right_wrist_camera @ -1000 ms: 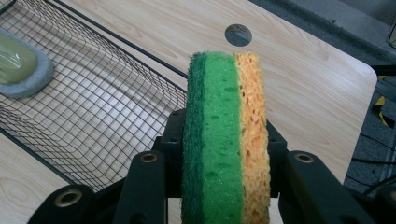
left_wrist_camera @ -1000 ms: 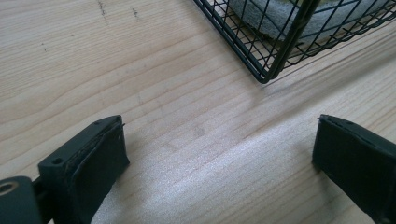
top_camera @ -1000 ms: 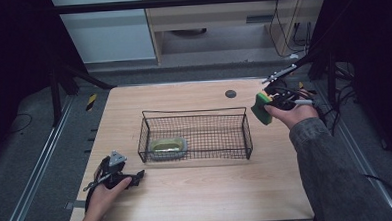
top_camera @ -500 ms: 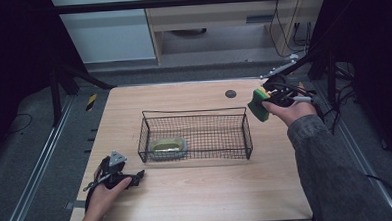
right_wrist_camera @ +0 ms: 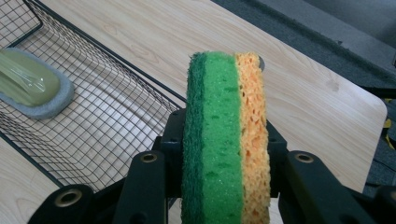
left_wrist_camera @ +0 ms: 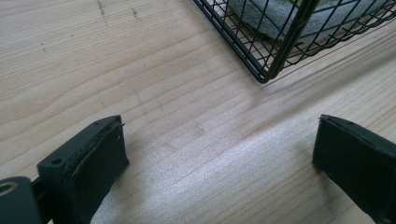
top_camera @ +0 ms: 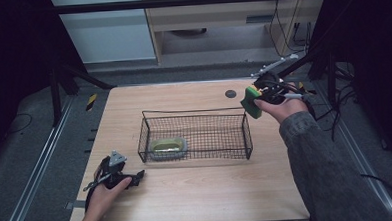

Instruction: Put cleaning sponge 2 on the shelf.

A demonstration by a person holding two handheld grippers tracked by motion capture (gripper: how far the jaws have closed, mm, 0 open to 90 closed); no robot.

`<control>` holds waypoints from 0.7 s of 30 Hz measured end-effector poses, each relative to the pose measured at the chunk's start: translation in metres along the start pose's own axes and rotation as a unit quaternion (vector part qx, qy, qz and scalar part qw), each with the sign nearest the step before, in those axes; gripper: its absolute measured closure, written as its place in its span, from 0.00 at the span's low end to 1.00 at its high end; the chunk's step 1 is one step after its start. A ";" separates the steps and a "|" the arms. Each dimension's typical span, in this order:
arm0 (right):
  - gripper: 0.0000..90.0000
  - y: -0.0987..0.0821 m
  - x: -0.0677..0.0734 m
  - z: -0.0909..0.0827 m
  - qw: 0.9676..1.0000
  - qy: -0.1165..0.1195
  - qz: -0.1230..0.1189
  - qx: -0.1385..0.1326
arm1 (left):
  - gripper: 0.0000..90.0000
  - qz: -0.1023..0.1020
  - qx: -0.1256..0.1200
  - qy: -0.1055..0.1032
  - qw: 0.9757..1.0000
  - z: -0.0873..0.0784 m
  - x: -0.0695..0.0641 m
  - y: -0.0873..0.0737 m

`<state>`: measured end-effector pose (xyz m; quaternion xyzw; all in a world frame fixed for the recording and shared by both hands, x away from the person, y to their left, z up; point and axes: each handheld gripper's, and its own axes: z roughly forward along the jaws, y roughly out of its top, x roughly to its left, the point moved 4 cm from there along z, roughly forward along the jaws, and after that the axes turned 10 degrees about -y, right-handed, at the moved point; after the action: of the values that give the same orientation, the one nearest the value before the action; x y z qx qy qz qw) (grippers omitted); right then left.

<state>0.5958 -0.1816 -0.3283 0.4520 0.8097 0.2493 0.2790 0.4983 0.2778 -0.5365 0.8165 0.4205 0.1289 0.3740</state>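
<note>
Right gripper (right_wrist_camera: pixel 224 186) clamped on green-and-yellow sponge (right_wrist_camera: pixel 226 140), sponge standing on edge between the pads, green scouring face to one pad, yellow foam to the other; held aloft, off the near end of wire basket (top_camera: pixel 195 133). Left gripper (left_wrist_camera: pixel 219 154) released, jaws wide, nothing between them, resting low over bare wooden table (left_wrist_camera: pixel 140 70) with a basket corner just ahead of its jaws. Inside the basket, ahead and below the right gripper: grey-rimmed scrubber with olive handle (right_wrist_camera: pixel 30 86) at the far end. Likely risks (judgement only): sponge catching on the basket rim if brought in too low; soft foam squirming out of the pads if tilted; bouncing back out or landing on the scrubber if let go from height; light basket sliding when nudged, left gripper not steadying it. Grip appears deep and centred, so early slip seems unlikely.
</note>
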 end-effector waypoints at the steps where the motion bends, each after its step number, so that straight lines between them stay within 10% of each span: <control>1: 0.71 0.001 0.001 0.002 1.000 0.002 -0.002 -0.001 | 0.02 0.000 0.000 0.000 1.000 0.000 0.000 0.000; 21: 0.71 -0.004 0.030 0.036 0.998 0.045 -0.036 0.018 | 0.01 0.001 0.000 -0.001 1.000 0.000 0.000 0.000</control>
<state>0.6048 -0.1516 -0.3640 0.4162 0.8415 0.2447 0.2425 0.4985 0.2777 -0.5366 0.8172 0.4195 0.1287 0.3736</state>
